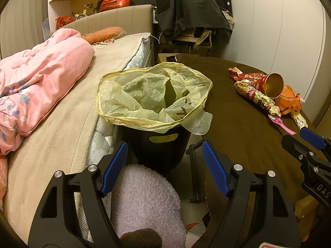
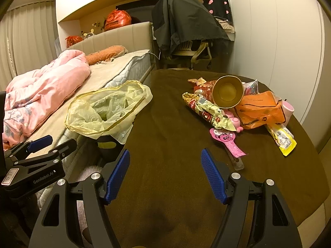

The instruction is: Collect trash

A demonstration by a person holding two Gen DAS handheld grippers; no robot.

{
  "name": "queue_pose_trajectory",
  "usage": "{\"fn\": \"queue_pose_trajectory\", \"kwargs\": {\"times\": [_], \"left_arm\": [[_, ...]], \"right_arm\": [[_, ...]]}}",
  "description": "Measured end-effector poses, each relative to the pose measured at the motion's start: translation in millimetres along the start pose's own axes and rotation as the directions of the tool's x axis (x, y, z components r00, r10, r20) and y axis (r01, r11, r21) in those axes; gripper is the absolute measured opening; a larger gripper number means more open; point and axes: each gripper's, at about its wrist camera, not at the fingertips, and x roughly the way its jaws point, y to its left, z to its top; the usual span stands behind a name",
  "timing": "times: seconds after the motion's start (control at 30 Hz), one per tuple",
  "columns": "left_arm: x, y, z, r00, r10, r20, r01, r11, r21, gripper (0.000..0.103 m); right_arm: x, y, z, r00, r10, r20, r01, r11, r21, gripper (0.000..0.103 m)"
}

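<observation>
A black bin lined with a pale yellow bag stands between the bed and the brown table; it also shows in the right wrist view. Trash lies piled on the table: a gold paper cup, snack wrappers, an orange bag, a pink spoon-shaped wrapper and a yellow wrapper. My left gripper is open and empty, just before the bin. My right gripper is open and empty over the table, short of the pile.
The bed with a pink quilt lies left of the bin. A fluffy lilac slipper sits below my left gripper. A chair draped with a dark jacket stands behind the table. A pink cup sits behind the orange bag.
</observation>
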Motion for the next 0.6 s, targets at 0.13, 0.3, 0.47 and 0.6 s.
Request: {"fn": "queue_pose_trajectory", "kwargs": {"times": [0.13,0.3,0.47,0.6], "left_arm": [[-1.4,-0.3,0.5,1.0,0.002,0.007,-0.002,1.0,-0.001,0.071],[-4.3,-0.9,0.6,1.0,0.005,0.018,-0.005,1.0,-0.001,0.071],[-5.9,-1.6,0.6,1.0,0.006,0.023,-0.006,1.0,0.001,0.071],[-6.4,-1.2,0.7,1.0,0.006,0.024,-0.006,1.0,0.001,0.071]], "right_arm": [[-0.8,0.5,0.3,1.0,0.001,0.0,-0.001,1.0,0.0,0.067],[-1.8,-0.7,1.2,1.0,-0.003,0.005,0.003,1.0,0.006,0.067],[-1.3,-2.2,1.5,1.0,-0.006,0.002,0.006,1.0,0.008,0.067],[-0.9,-2.1,1.5,1.0,-0.004,0.001,0.004,1.0,0.007,0.067]]}}
